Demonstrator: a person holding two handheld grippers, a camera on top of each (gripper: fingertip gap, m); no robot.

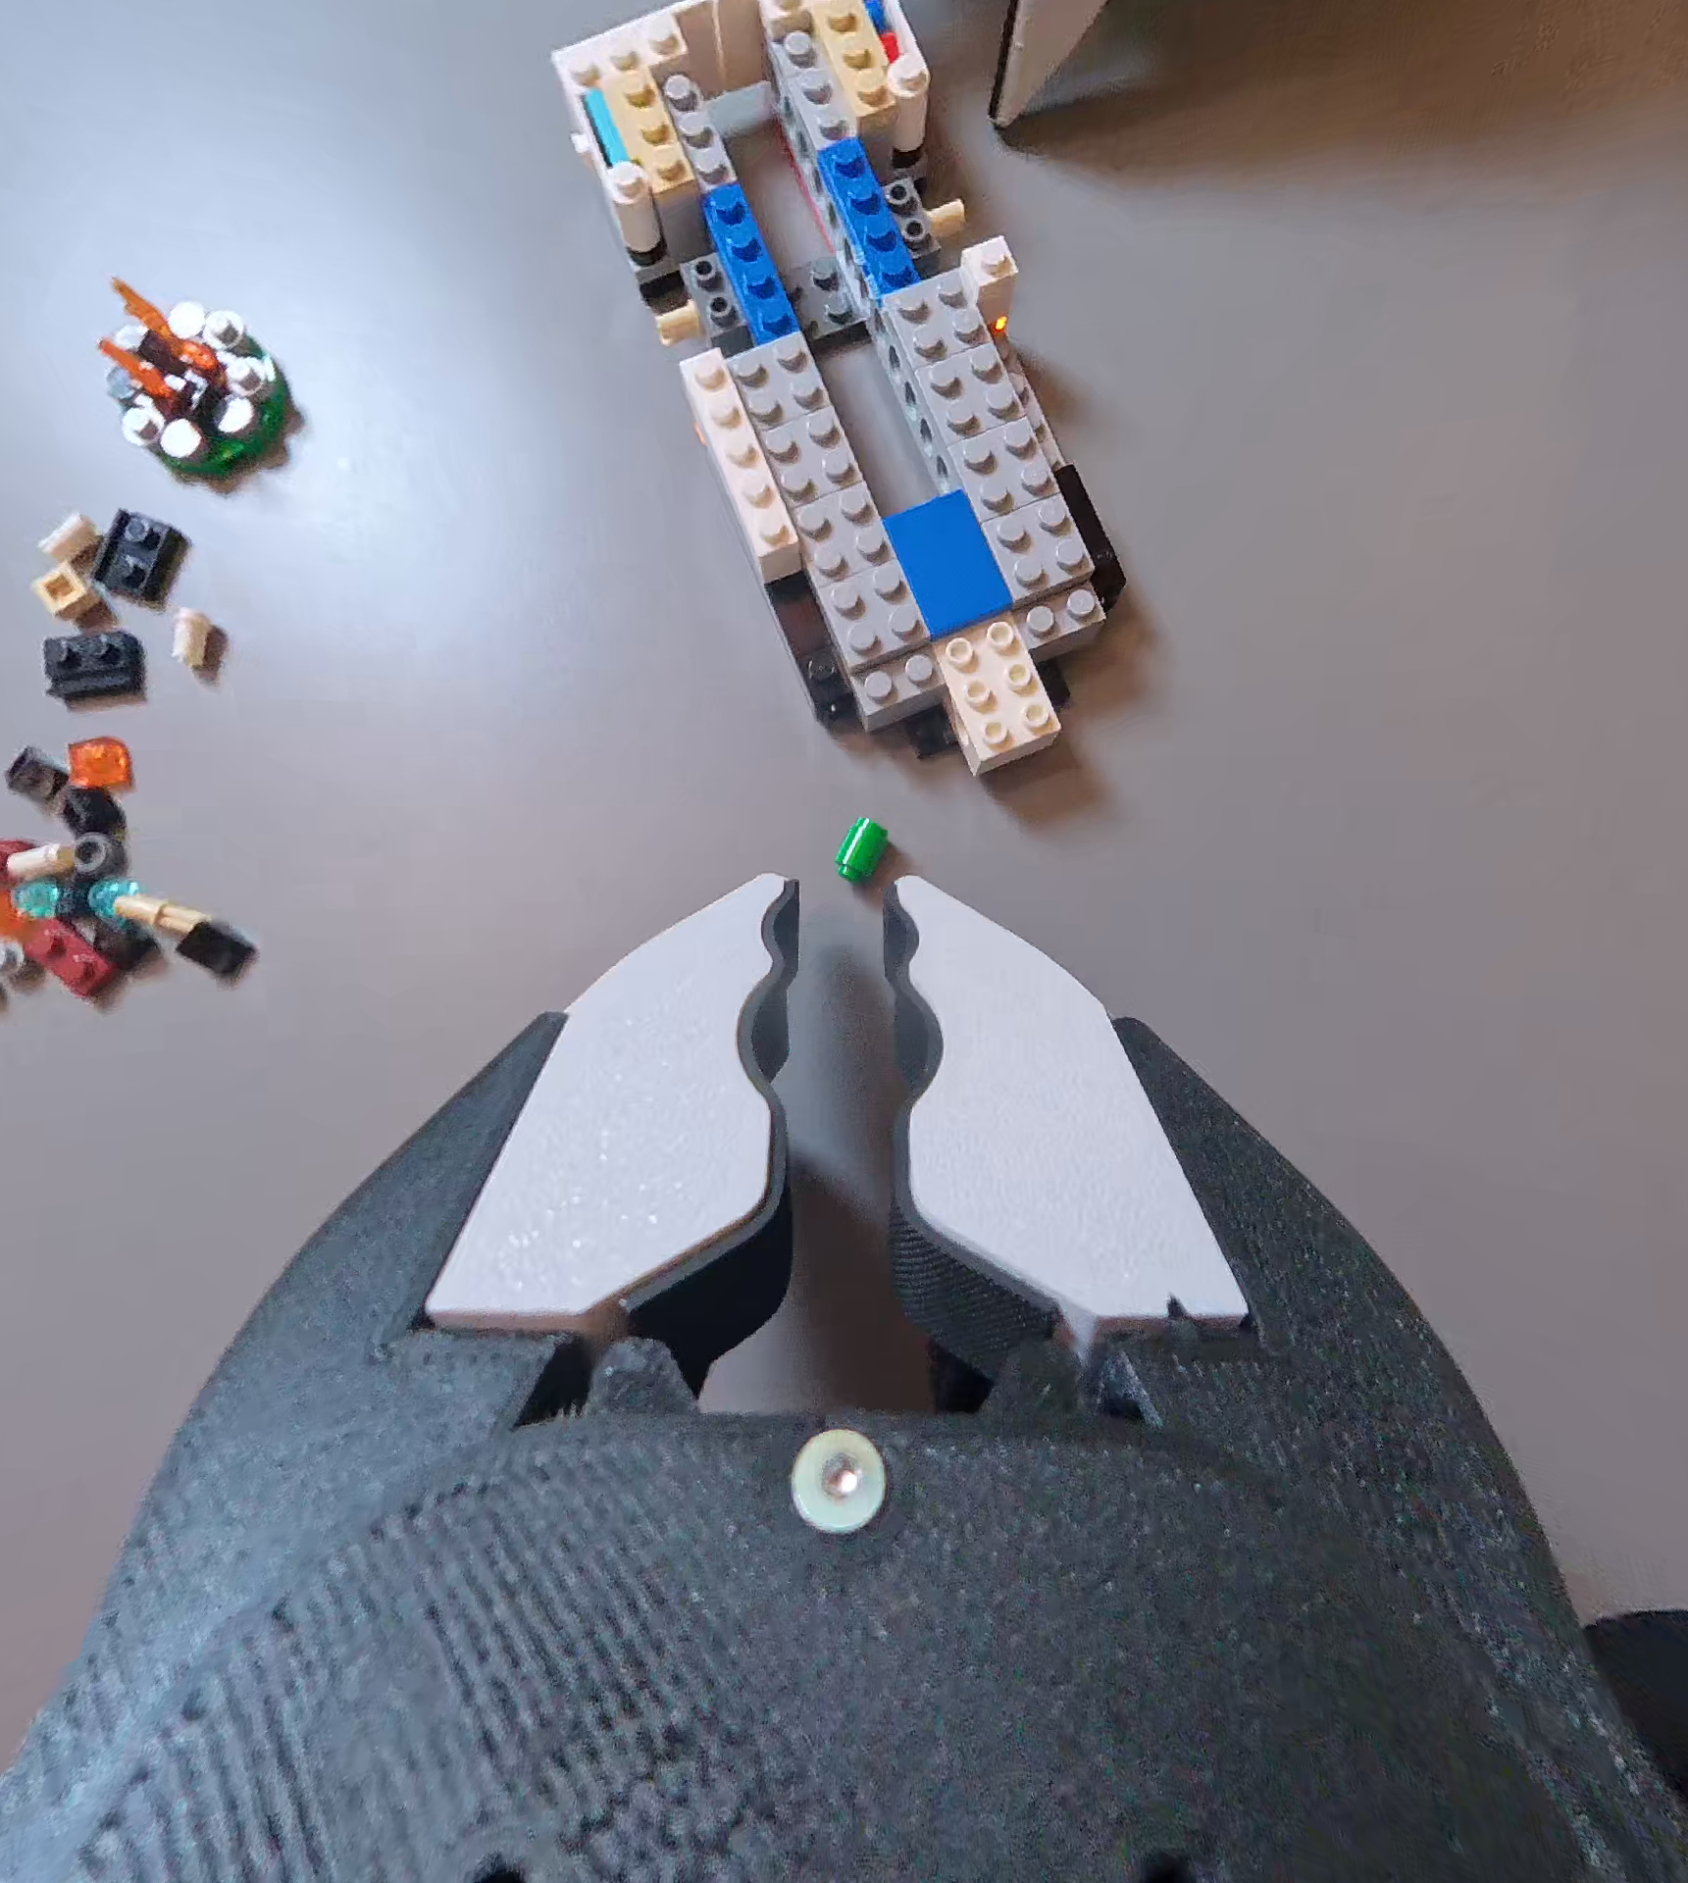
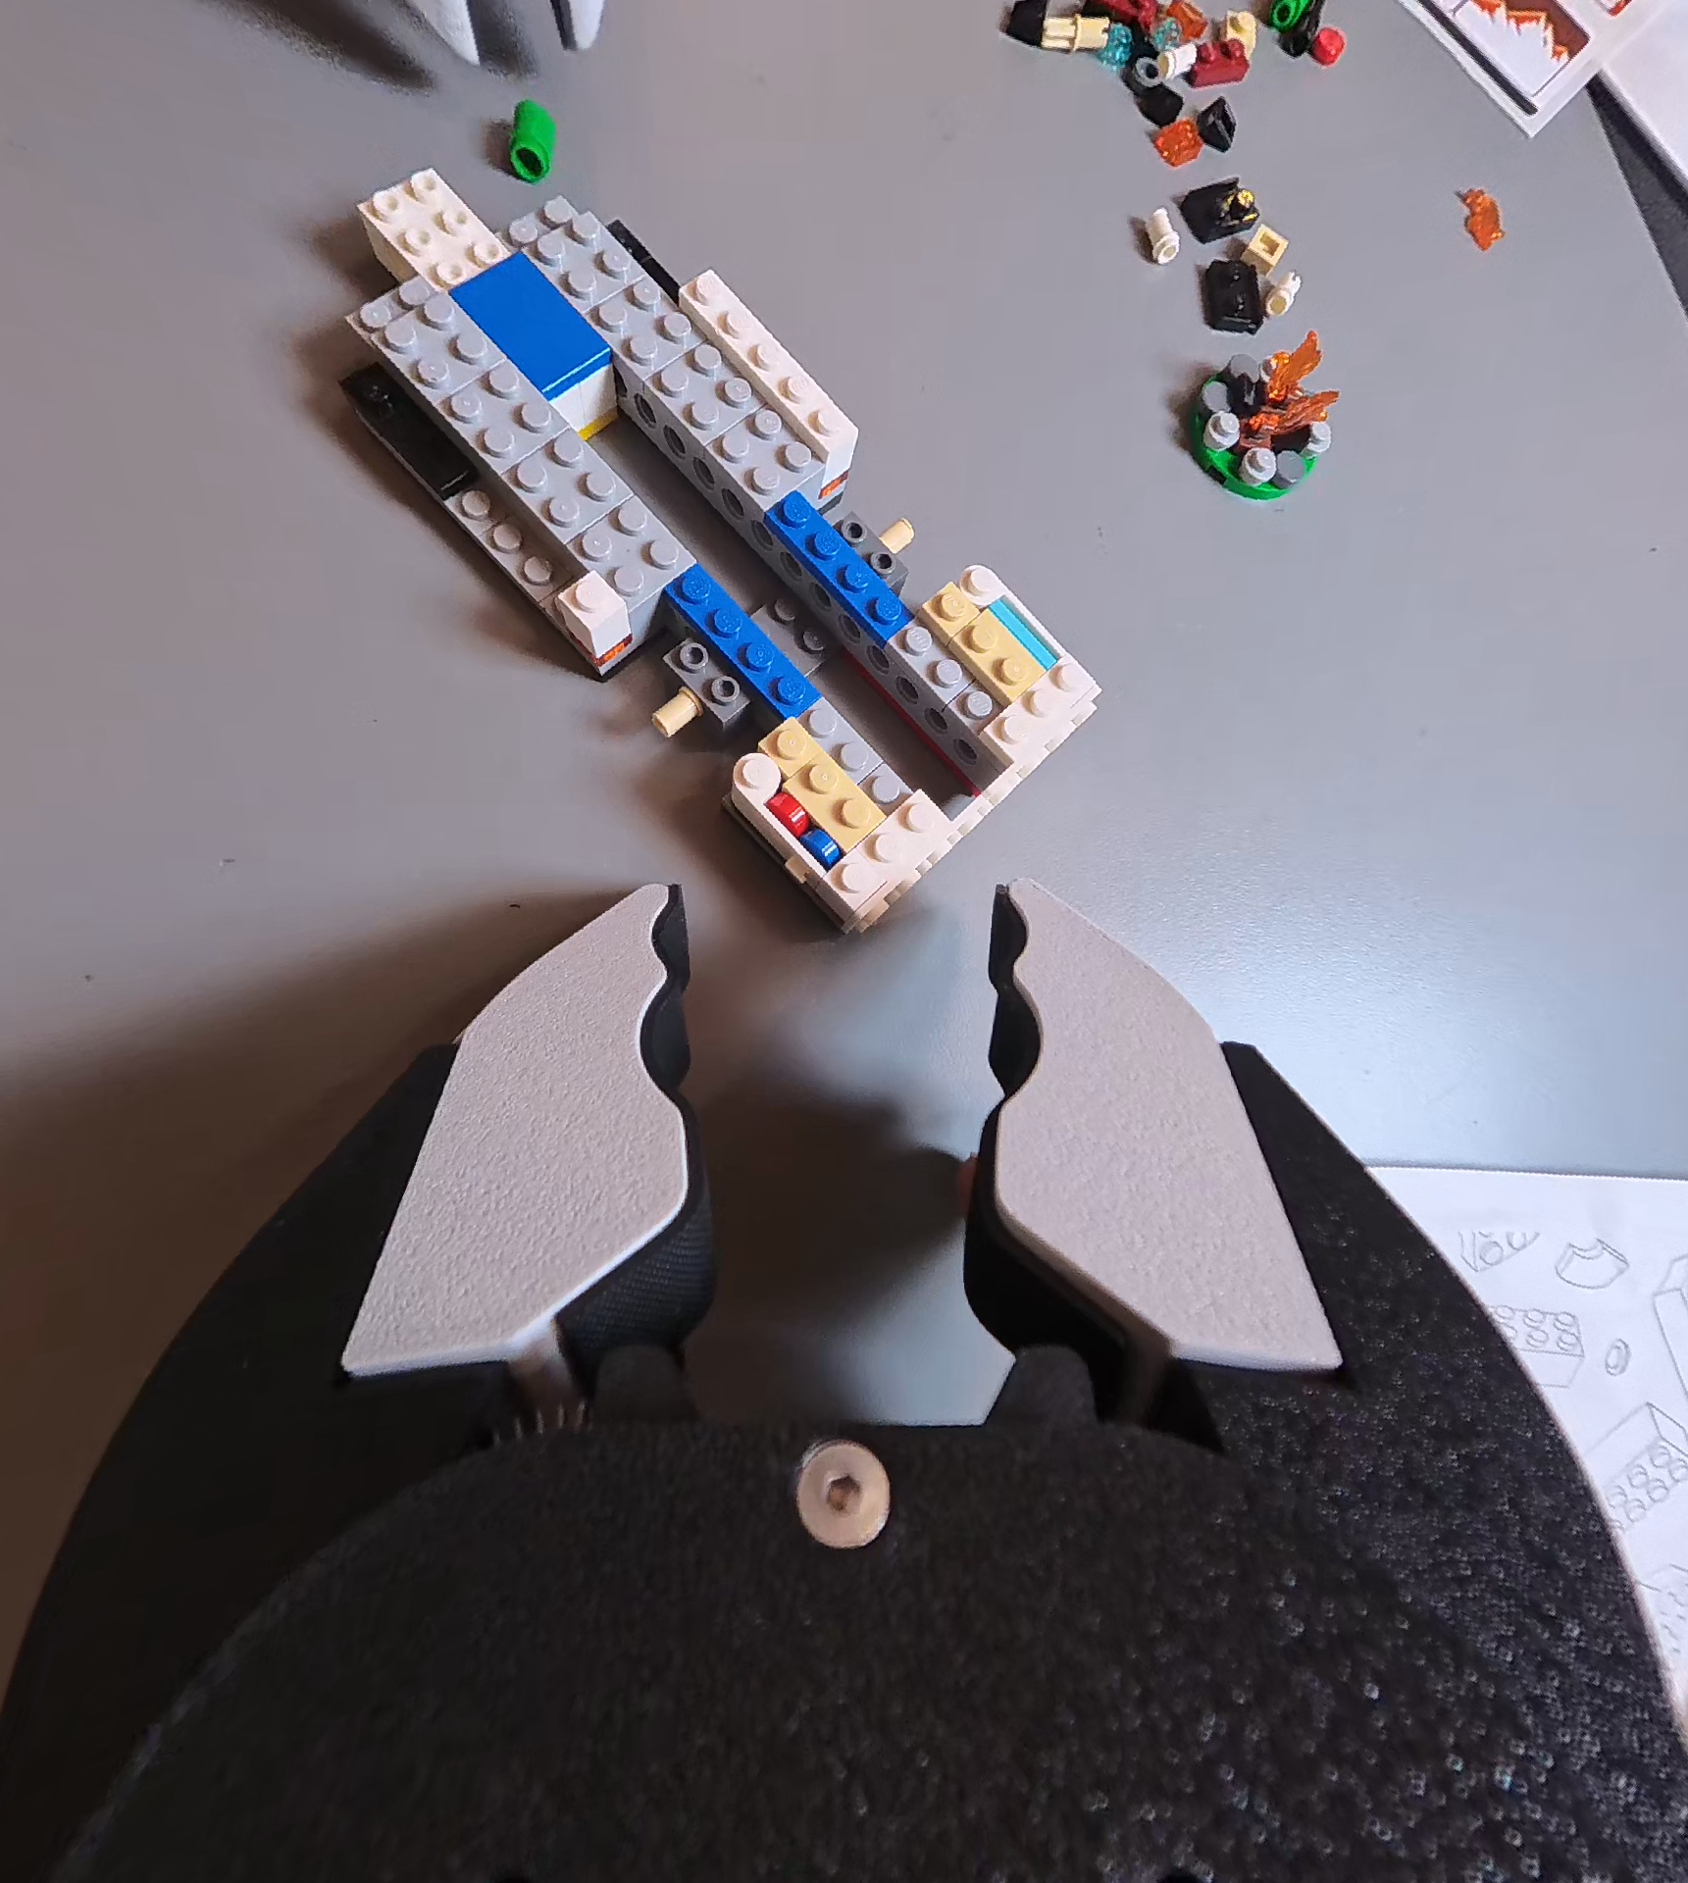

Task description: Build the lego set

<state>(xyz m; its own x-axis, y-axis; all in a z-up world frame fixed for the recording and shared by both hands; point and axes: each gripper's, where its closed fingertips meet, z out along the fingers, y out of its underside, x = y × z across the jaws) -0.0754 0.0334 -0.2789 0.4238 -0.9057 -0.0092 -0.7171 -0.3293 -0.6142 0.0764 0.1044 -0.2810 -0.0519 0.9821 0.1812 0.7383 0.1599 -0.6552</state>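
A small green round brick (image 1: 861,848) lies on its side on the grey table, just beyond my left gripper's fingertips. My left gripper (image 1: 840,895) is open by a narrow gap with nothing between the pads. A long brick model (image 1: 860,367) of grey, blue, white and tan bricks lies beyond the green brick. In the right wrist view the model (image 2: 707,530) runs diagonally, its white end just ahead of my right gripper (image 2: 839,902), which is wide open and empty. The green brick (image 2: 531,140) shows at the model's far end, next to the left gripper's fingertips (image 2: 513,25).
Loose small bricks (image 1: 55,897) lie at the left, with black and tan pieces (image 1: 106,601) and a round green base with grey studs and orange flames (image 1: 197,392) farther back. A printed sheet with brick drawings (image 2: 1634,1355) lies at the right. A white box corner (image 1: 1043,61) stands at top right. One gripper's finger ends stand about 20 cm off the other's.
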